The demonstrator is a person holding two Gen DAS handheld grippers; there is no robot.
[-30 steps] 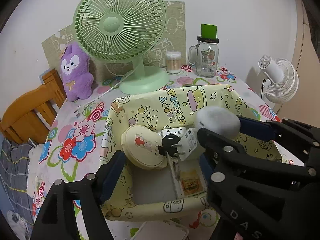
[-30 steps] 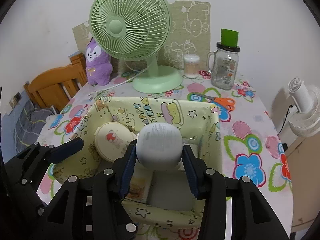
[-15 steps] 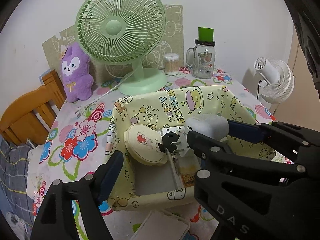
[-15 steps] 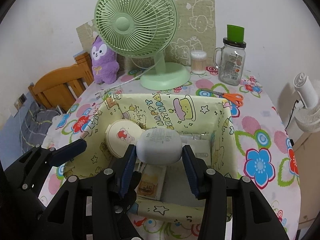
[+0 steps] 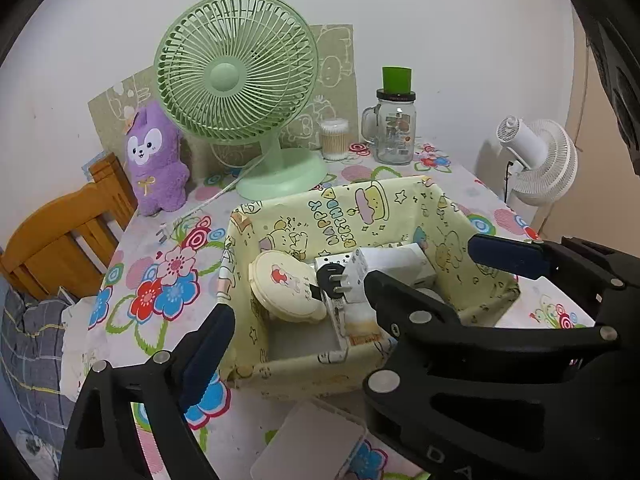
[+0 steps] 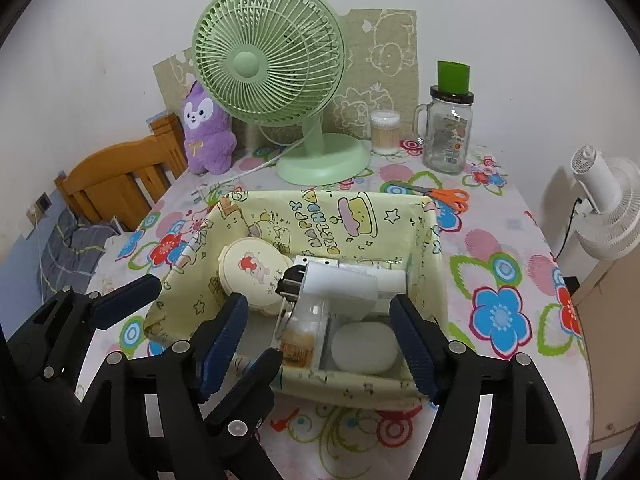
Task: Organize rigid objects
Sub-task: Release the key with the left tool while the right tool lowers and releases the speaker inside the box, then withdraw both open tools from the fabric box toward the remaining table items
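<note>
We have just let go: the right hand-held gripper (image 6: 320,334), clamped a second ago on the pale grey rounded plastic case (image 6: 365,347), is opening, and the case now lies loose in the yellow cartoon-print fabric bin (image 6: 352,216) on the tabletop (image 6: 500,240). The left hand-held gripper (image 5: 348,288) is opening too, empty. That item looks stowed.

I see a table (image 6: 516,240) under a flowered cloth filling the middle of the frame. Directly on it, at the centre, sits a yellow cartoon-print fabric bin (image 6: 430,248). Behind it stands a green desk fan (image 6: 324,160), with a purple plush toy (image 6: 208,136) at upper left. To the upper right are a cotton-swab tub (image 6: 385,132), a glass mug jar (image 6: 446,136) and orange scissors (image 6: 448,194).
</note>
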